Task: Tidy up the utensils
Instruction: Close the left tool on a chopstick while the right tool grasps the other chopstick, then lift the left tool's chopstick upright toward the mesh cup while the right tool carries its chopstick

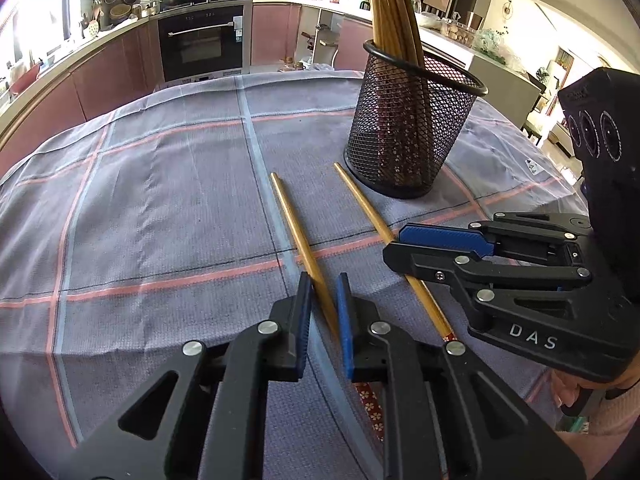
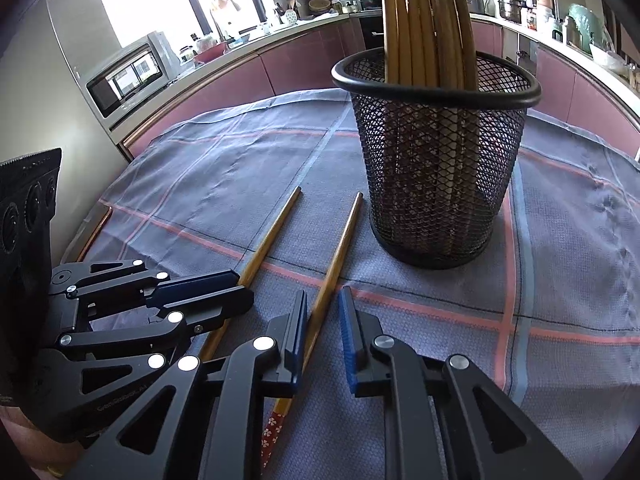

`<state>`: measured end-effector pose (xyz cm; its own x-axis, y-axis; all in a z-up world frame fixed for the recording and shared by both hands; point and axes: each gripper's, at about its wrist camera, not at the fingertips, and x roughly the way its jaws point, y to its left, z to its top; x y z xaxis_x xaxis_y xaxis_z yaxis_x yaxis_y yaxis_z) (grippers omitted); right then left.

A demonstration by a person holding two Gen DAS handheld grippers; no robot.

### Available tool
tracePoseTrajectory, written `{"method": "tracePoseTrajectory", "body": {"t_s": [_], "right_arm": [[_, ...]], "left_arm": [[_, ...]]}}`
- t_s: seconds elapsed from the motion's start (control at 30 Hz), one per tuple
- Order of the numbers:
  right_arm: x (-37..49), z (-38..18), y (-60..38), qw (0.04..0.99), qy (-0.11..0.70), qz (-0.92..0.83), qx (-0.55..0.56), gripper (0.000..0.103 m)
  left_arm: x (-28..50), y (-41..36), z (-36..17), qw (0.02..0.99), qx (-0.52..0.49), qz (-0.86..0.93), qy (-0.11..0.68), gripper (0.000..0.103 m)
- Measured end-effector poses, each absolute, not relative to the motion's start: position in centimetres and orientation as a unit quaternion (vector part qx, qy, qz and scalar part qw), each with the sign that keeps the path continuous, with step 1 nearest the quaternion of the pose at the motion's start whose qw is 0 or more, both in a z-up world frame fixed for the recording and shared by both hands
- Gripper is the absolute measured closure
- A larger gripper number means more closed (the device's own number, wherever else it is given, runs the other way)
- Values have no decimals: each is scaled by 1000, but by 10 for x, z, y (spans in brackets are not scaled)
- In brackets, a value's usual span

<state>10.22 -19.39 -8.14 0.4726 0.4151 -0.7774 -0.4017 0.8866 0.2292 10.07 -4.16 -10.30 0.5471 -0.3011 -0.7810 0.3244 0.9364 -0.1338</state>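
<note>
Chopsticks — 1 (image 1: pixel 310 248) between left gripper's (image 1: pixel 323 300) parted fingers, 1 (image 2: pixel 334 264) between right's (image 2: pixel 323 320).

Open cloth (image 1: pixel 140 208) lies left of the 2 loose chopsticks (image 1: pixel 304 240). The mesh holder (image 1: pixel 412 128), just beyond their tips, blocks forward travel. Left gripper (image 1: pixel 323 304) and right gripper (image 2: pixel 323 320) crowd each other.

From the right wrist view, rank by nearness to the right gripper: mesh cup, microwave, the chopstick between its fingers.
1. Chopstick, between the right gripper's open fingers.
2. Mesh cup, ahead, slightly right.
3. Microwave, far left on the counter.
</note>
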Motion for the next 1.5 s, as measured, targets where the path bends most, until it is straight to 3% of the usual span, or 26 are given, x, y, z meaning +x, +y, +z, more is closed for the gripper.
{"method": "tracePoseTrajectory", "body": {"t_s": [0.63, 1.5], "right_arm": [[102, -83, -209, 854, 458, 240, 56, 97], [94, -84, -195, 845, 460, 271, 31, 95]], "left_arm": [[99, -40, -103, 882, -6, -168, 439, 95], [92, -42, -104, 877, 9, -184, 444, 95]]}}
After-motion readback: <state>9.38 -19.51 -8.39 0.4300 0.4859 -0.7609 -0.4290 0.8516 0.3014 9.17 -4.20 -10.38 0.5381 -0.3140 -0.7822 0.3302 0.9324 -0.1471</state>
